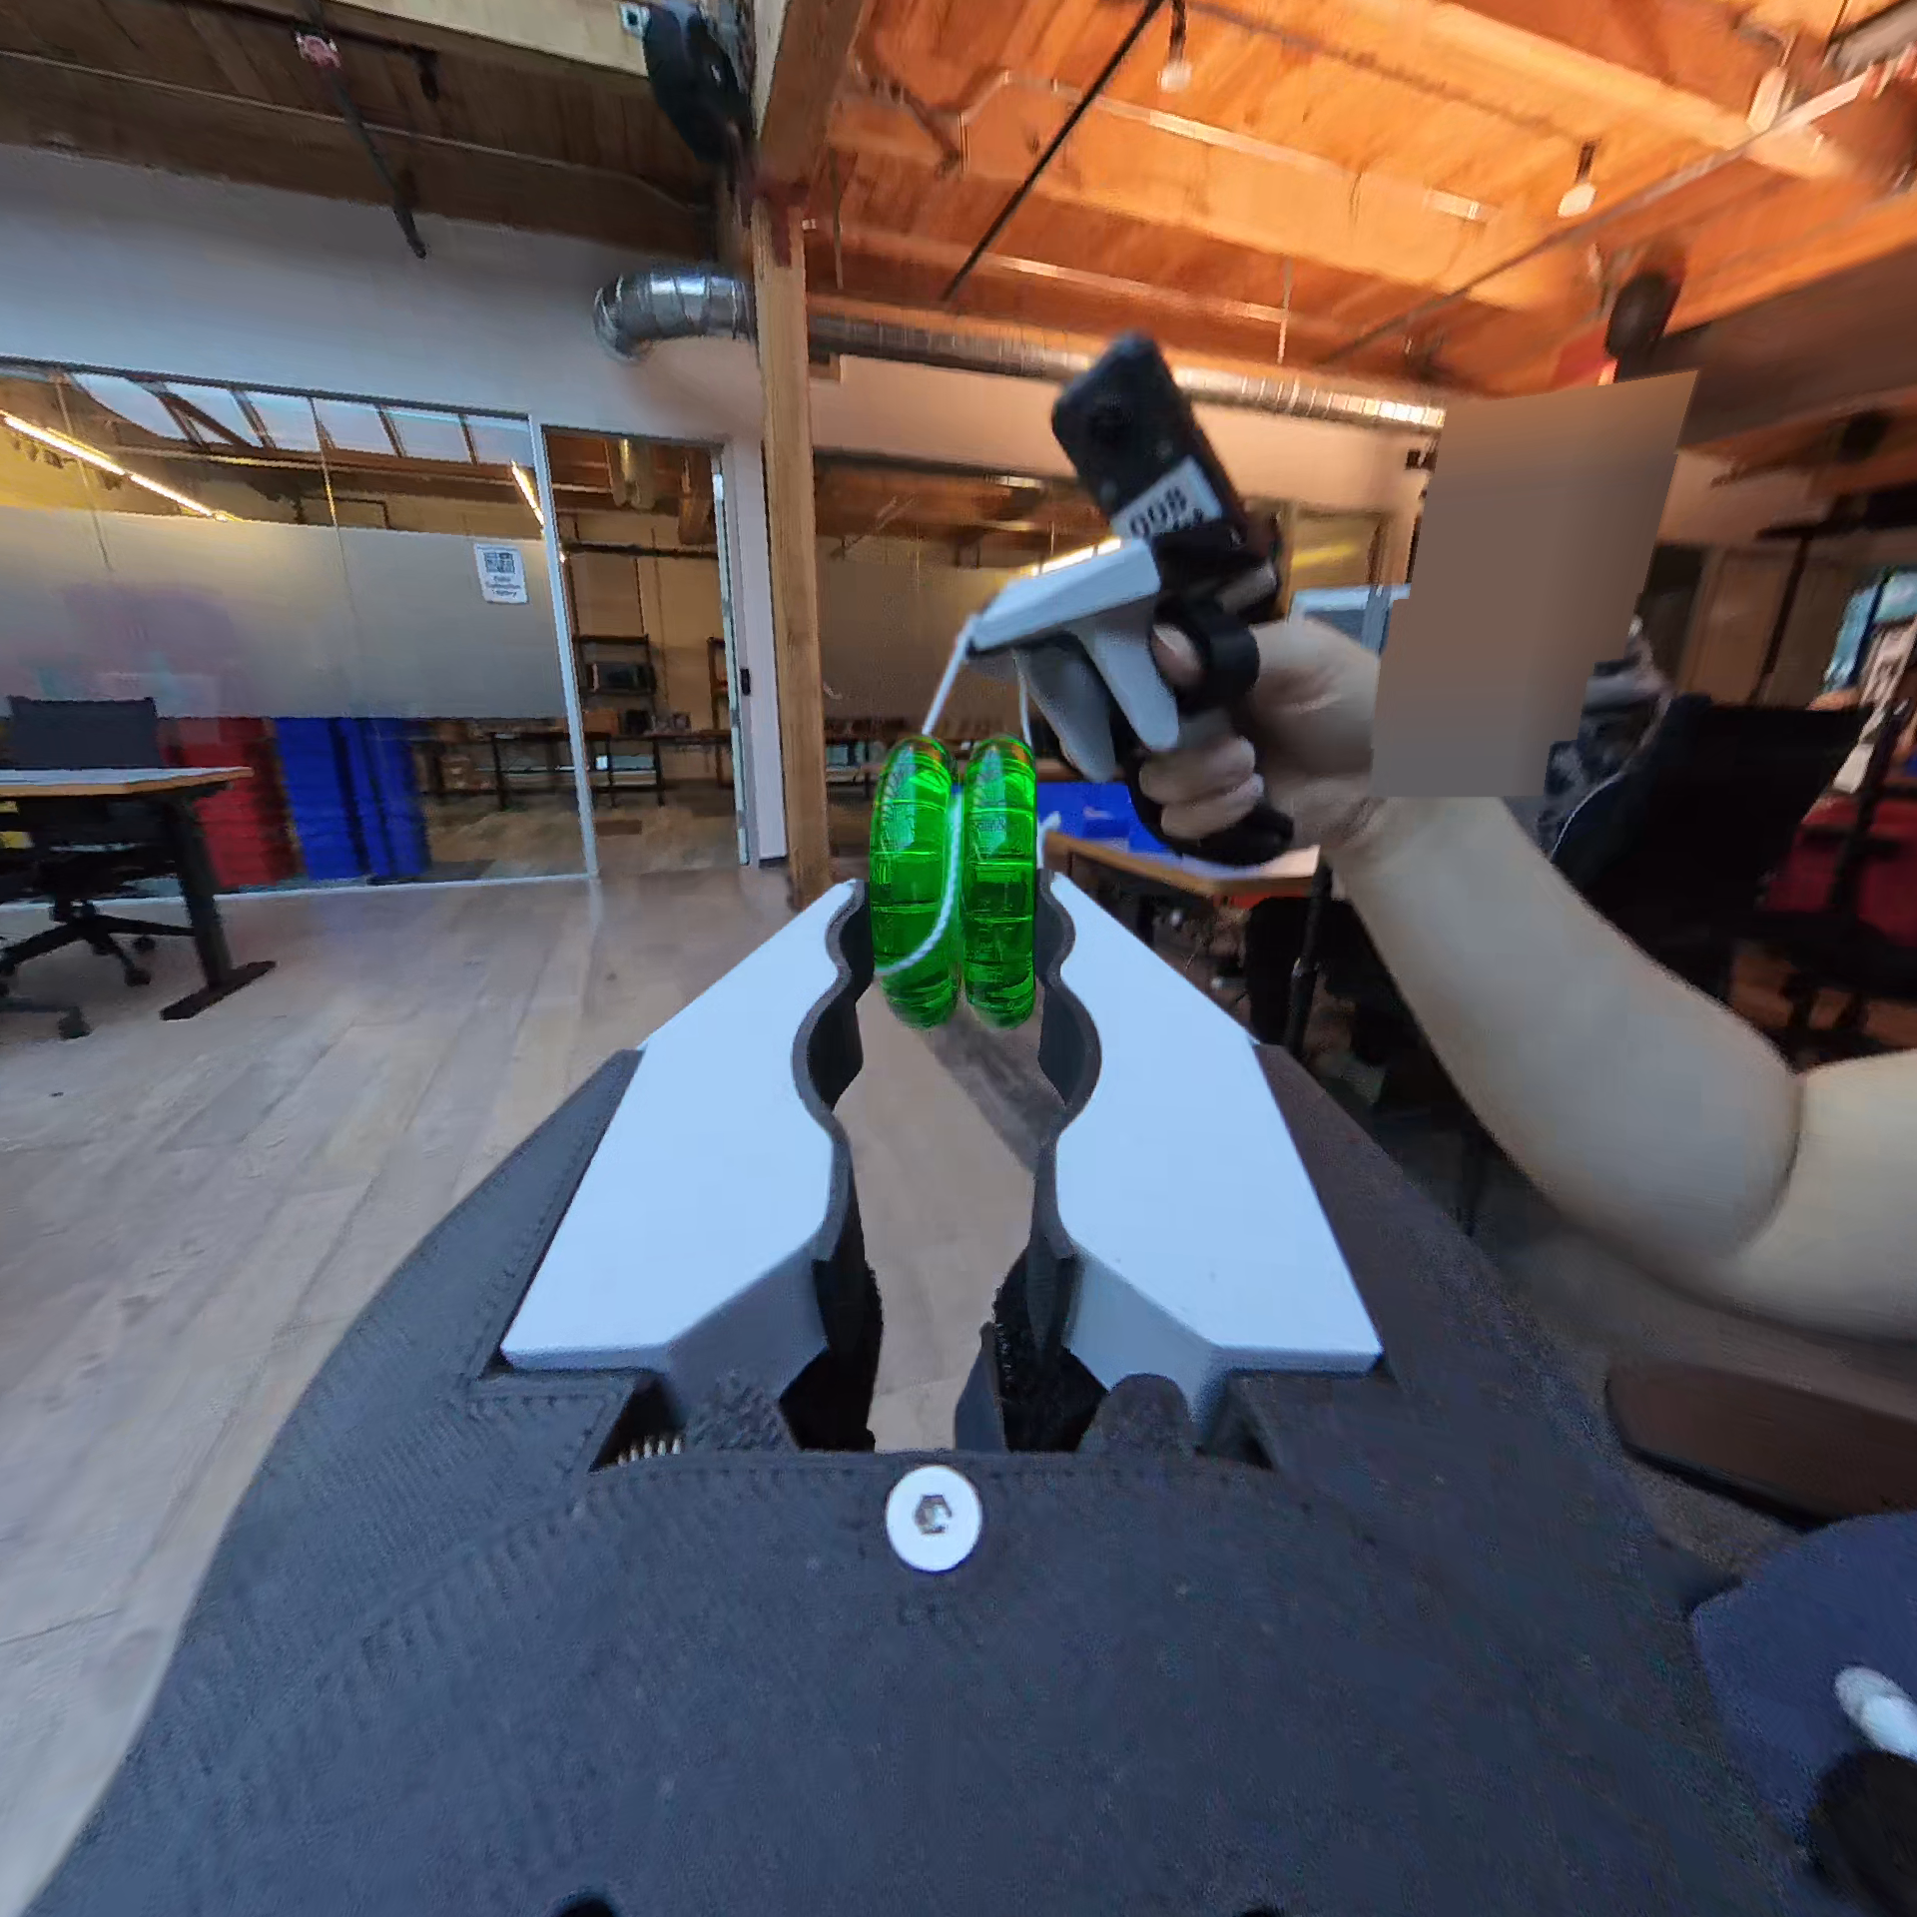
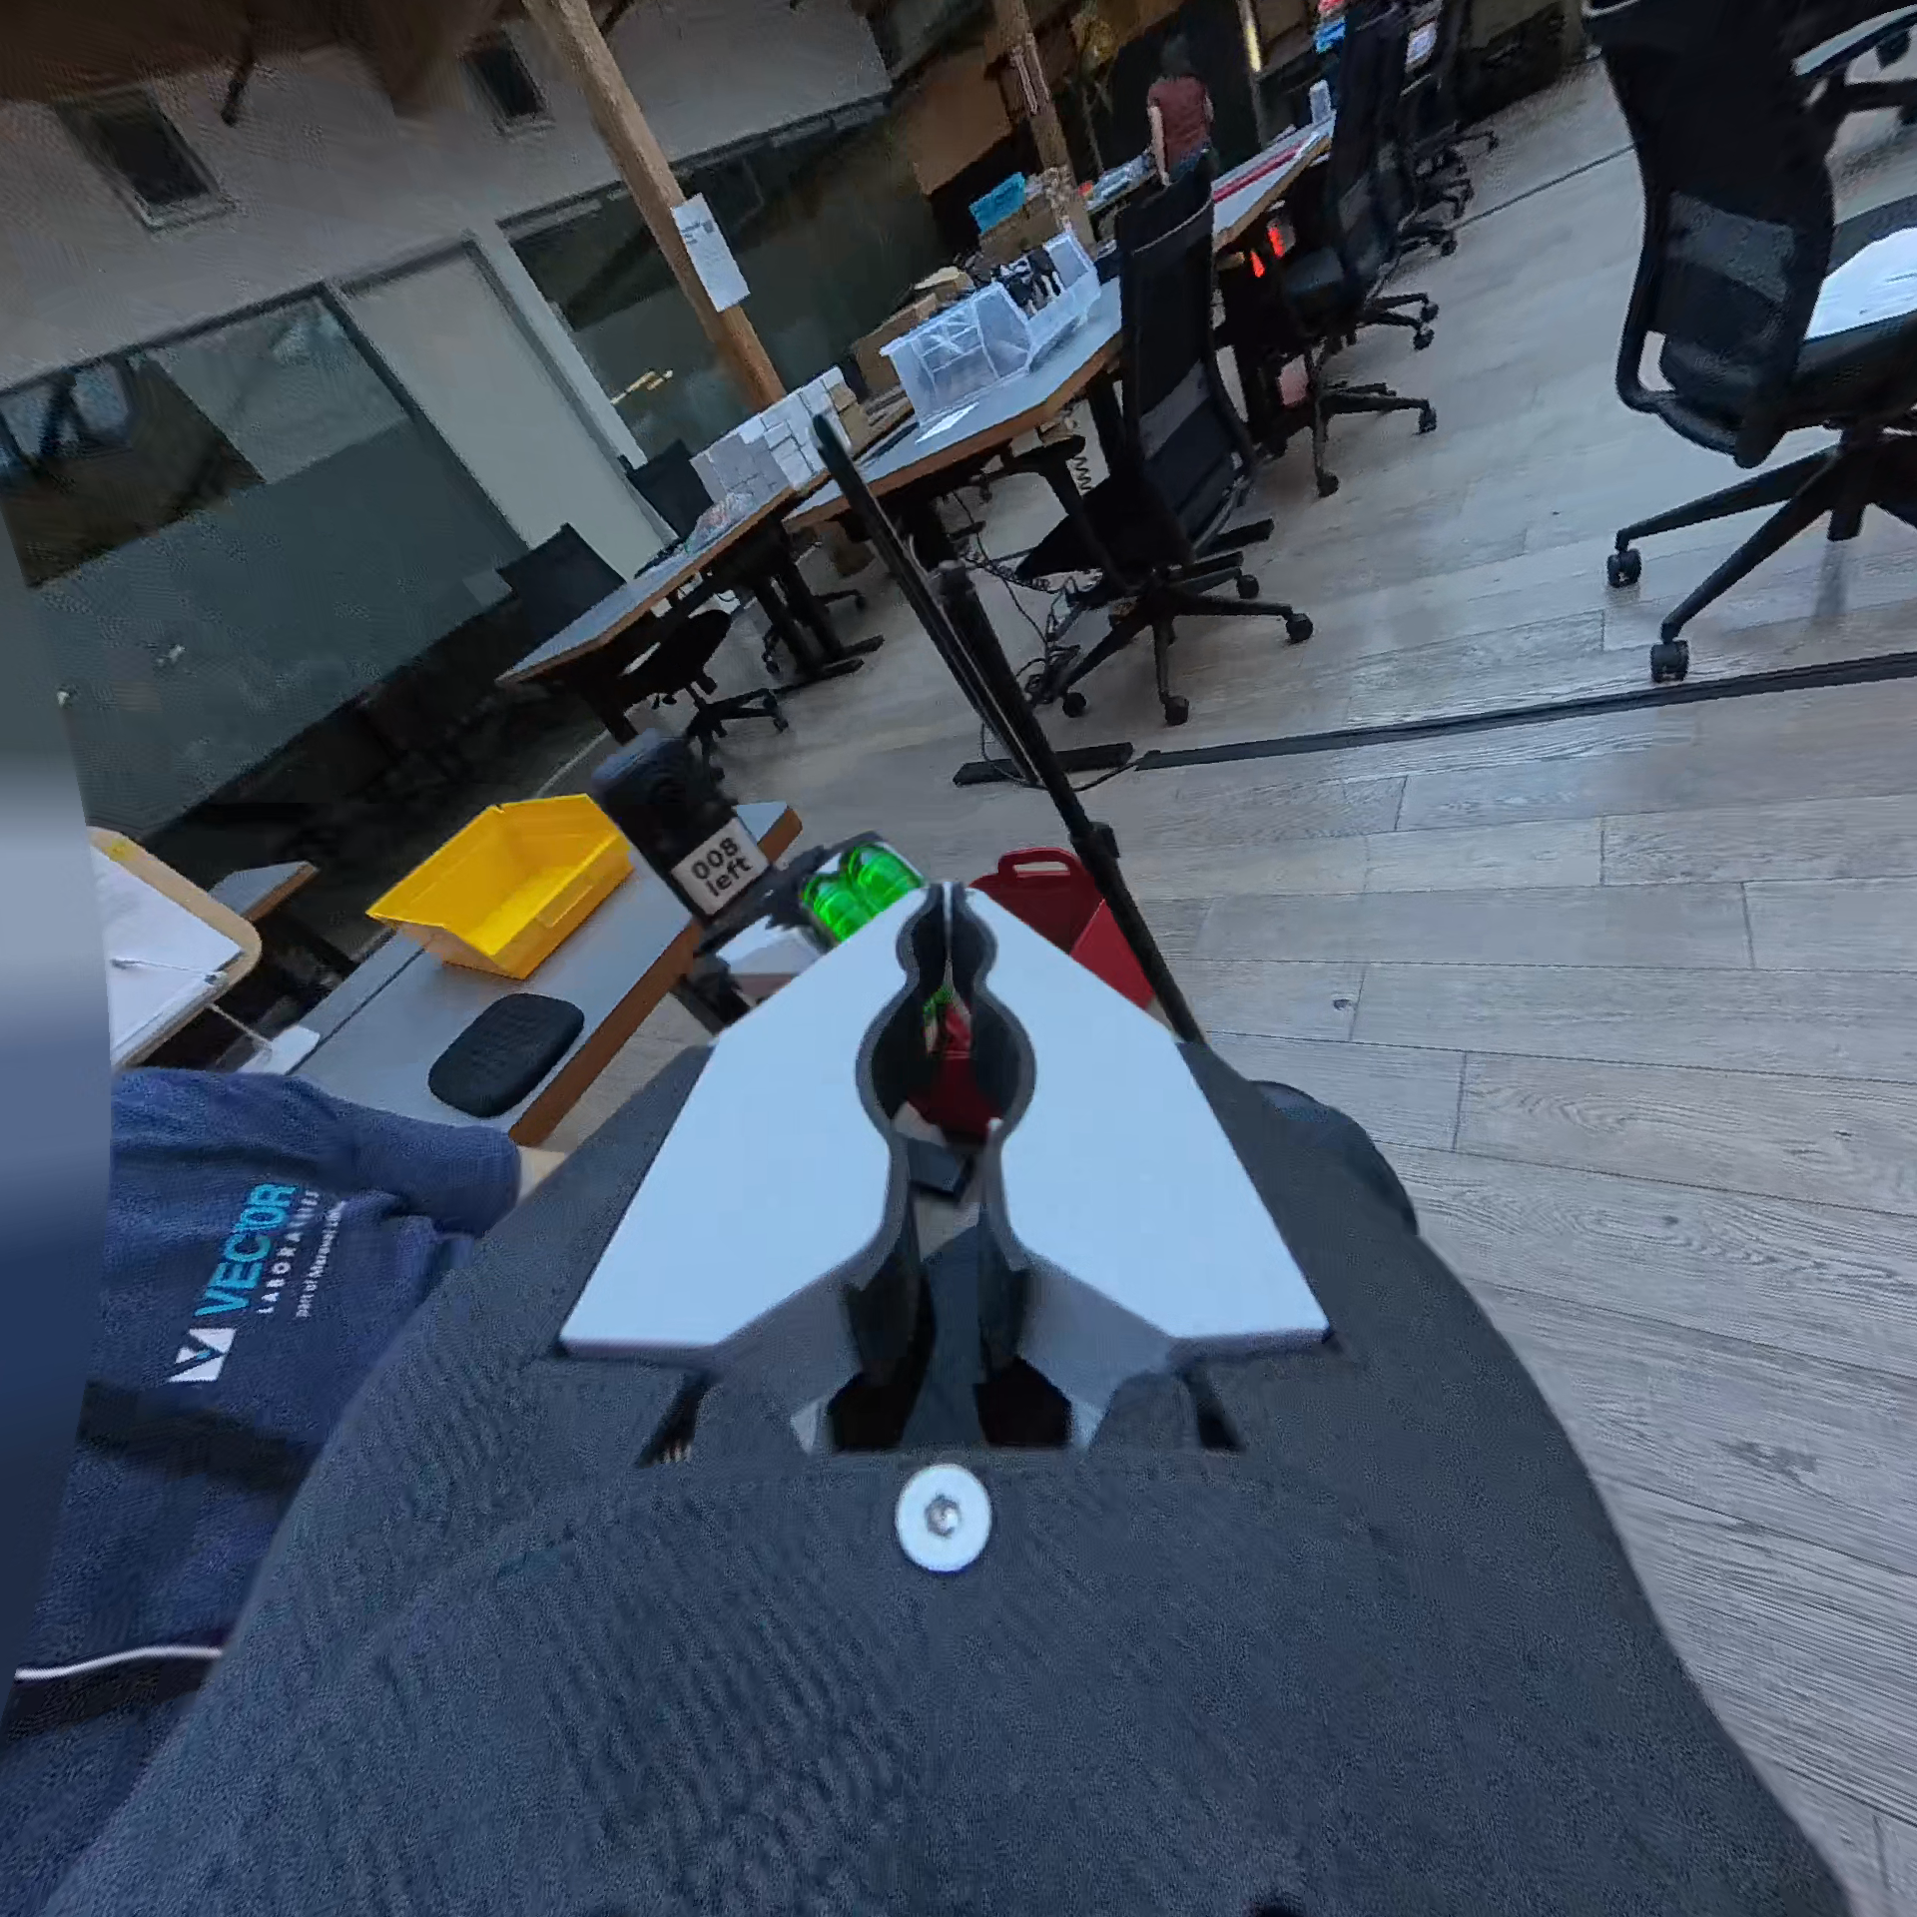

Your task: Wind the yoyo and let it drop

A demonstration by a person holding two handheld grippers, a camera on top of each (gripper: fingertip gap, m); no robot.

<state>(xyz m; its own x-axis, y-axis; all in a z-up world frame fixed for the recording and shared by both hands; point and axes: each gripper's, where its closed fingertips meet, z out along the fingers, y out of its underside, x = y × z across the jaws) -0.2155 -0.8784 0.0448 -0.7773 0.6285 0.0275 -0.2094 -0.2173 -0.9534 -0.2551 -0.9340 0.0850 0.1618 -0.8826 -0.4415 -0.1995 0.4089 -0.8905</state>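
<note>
Open-plan workshop, wood floor [image 1: 311,1089] | left gripper [image 1: 954,934] clamps green yoyo [image 1: 954,882] at frame centre | right gripper [image 2: 946,903], upper right, pinches white string [image 1: 949,690], tips together.

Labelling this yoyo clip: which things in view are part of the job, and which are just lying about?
In the job:
- translucent green plastic yoyo, clamped in the left gripper
- thin white string, running up to the right gripper, which is shut on it

Lying about:
- yellow plastic bin
- red plastic bin
- black oval pad
- black mesh office chair
</note>
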